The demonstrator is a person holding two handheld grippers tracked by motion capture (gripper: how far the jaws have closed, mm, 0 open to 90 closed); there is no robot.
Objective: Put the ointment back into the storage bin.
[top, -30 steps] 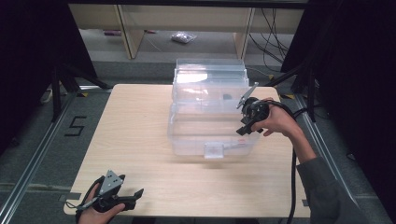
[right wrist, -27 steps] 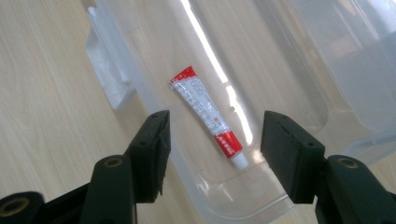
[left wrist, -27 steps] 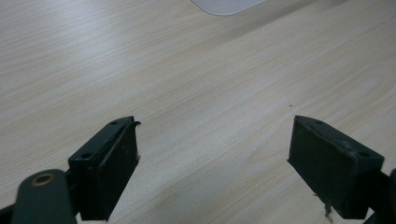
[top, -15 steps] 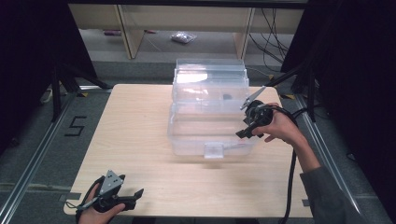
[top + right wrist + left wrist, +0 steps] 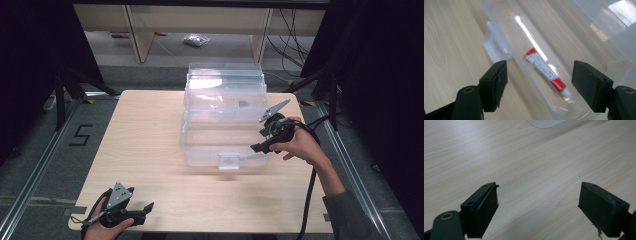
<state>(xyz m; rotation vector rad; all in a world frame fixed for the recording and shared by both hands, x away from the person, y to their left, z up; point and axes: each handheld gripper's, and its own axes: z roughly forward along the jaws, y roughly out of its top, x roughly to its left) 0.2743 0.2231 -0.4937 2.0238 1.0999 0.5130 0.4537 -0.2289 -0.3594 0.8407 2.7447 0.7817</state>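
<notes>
Red-and-white tube (image 5: 545,72) lies in the clear box (image 5: 200,137); my right gripper (image 5: 539,86) has just been opening, nothing between its jaws: drop done. Left gripper (image 5: 539,207) open over table (image 5: 524,157).

A pale wooden table (image 5: 150,150) carries a clear plastic box (image 5: 220,145), which stands on its far half, a little to the right of the middle. Inside the box a red-and-white tube (image 5: 546,72) lies flat on the bottom, close along the wall that faces the right gripper view. The tabletop in front of the box and to its left is plain wood grain.
</notes>
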